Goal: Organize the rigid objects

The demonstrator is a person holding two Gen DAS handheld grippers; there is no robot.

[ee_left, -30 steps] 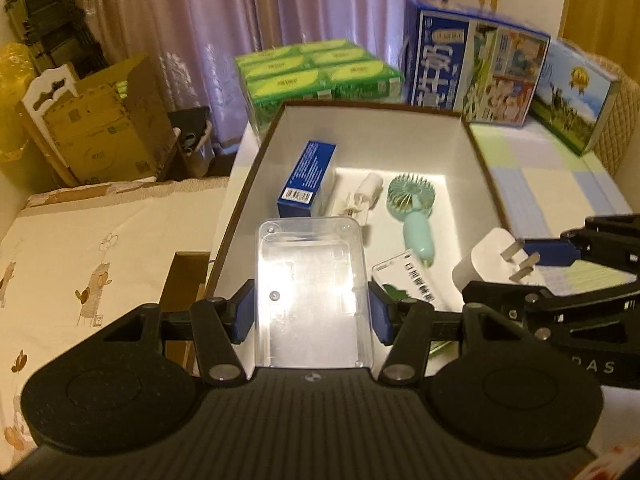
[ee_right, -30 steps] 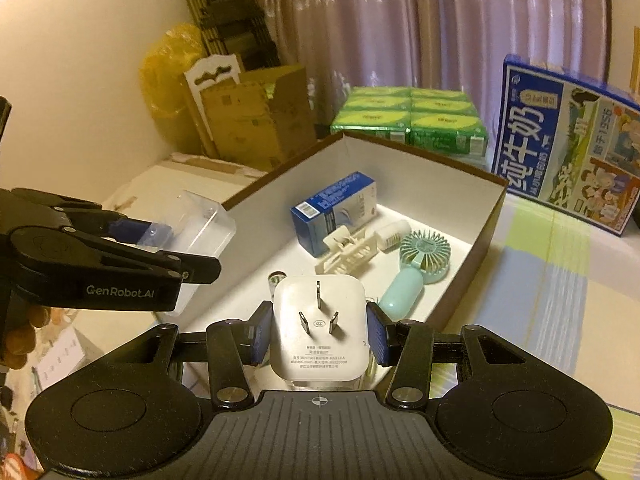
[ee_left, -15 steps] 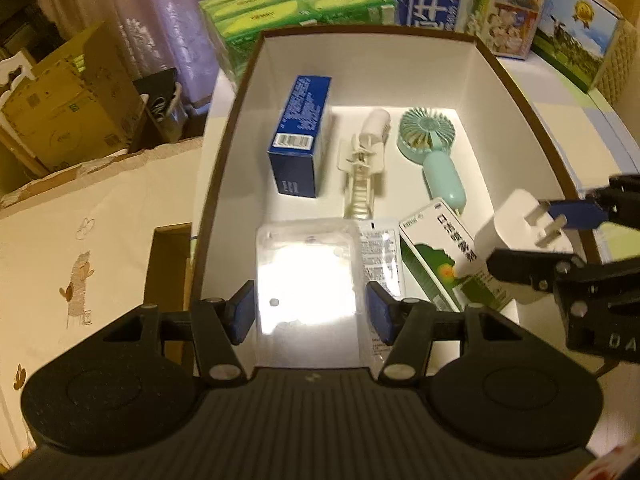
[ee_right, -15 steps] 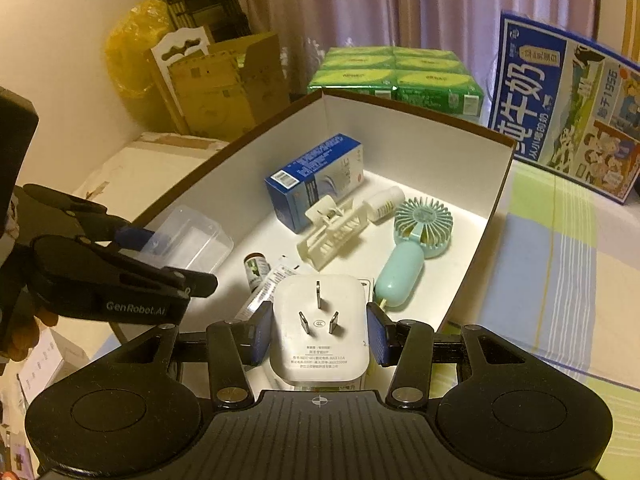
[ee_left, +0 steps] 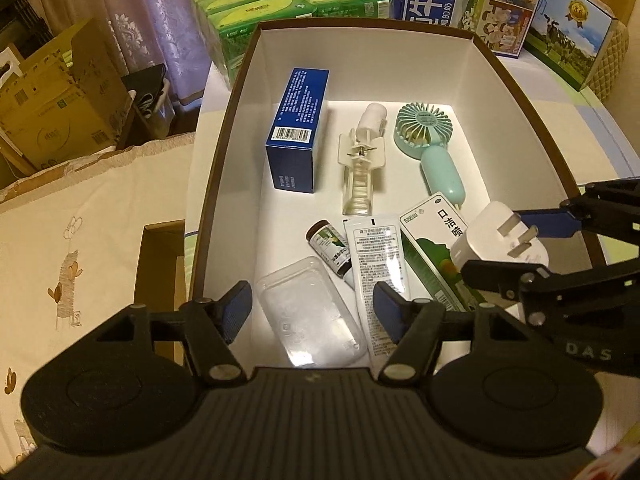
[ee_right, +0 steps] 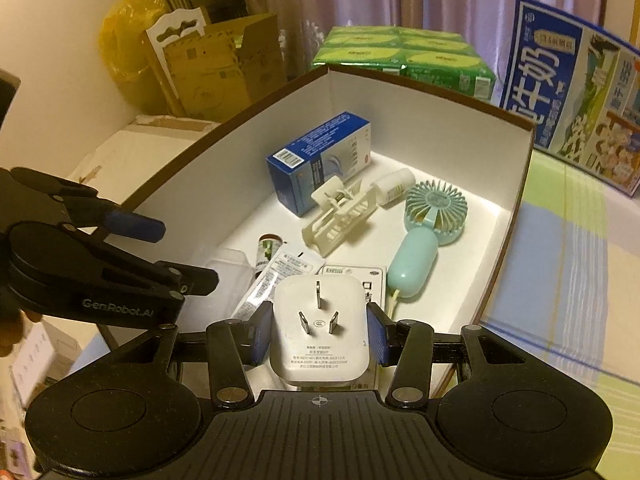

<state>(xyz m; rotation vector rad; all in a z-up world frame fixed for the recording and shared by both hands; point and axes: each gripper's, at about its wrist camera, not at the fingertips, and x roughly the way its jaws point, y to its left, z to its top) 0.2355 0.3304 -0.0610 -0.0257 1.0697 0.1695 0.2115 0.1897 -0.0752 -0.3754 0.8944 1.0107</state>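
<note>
Two readable marks show on the tools: "GenRobot.AI" on the left gripper and "DAS" on the right gripper, while a blue milk carton stands beyond the open box. Inside lie a blue carton, mint fan, white clip, small bottle and sachet. Tilted steeply down over the box's near end, the left gripper's jaws have just been opening and stand apart from the clear plastic case lying between them on the box floor, and the right grips the white plug adapter above a green-and-white box.
</note>
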